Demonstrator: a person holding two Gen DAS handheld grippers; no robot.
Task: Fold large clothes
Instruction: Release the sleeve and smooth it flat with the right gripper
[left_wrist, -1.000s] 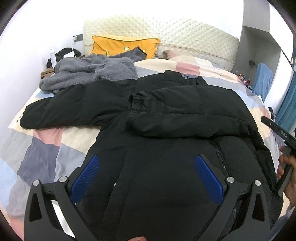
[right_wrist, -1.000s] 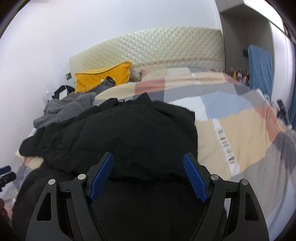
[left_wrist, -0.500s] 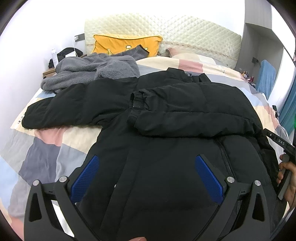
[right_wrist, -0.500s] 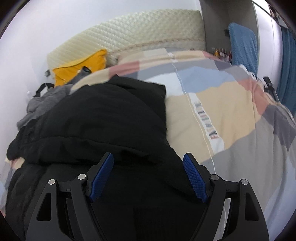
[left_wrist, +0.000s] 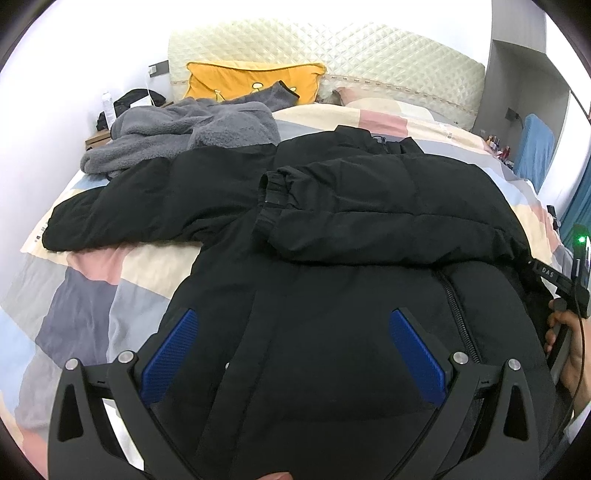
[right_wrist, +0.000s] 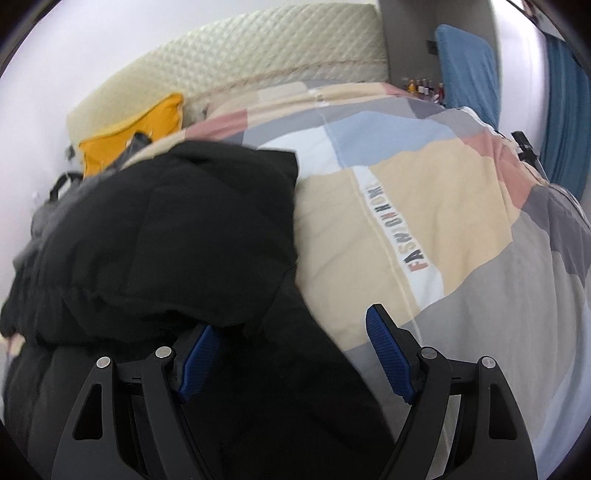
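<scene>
A black puffer jacket (left_wrist: 332, 302) lies front up on the patchwork bed cover (left_wrist: 74, 306). Its right sleeve (left_wrist: 388, 214) is folded across the chest; its left sleeve (left_wrist: 147, 199) lies stretched out to the left. My left gripper (left_wrist: 295, 354) is open above the jacket's lower front, holding nothing. My right gripper (right_wrist: 291, 354) is open low over the jacket's right edge (right_wrist: 184, 240), beside the bare bed cover (right_wrist: 424, 206). The right gripper's body and the hand holding it show at the right edge of the left wrist view (left_wrist: 565, 295).
A grey fleece garment (left_wrist: 184, 136) lies heaped at the bed's far left. A yellow pillow (left_wrist: 251, 81) leans on the quilted headboard (left_wrist: 369, 51). A nightstand with a bottle (left_wrist: 107, 107) stands far left. Blue fabric (right_wrist: 465, 62) hangs at the right wall.
My right gripper has swung right and dropped toward the jacket's right edge; more bed cover shows in its view. My left gripper has moved slightly forward. Both stay open.
</scene>
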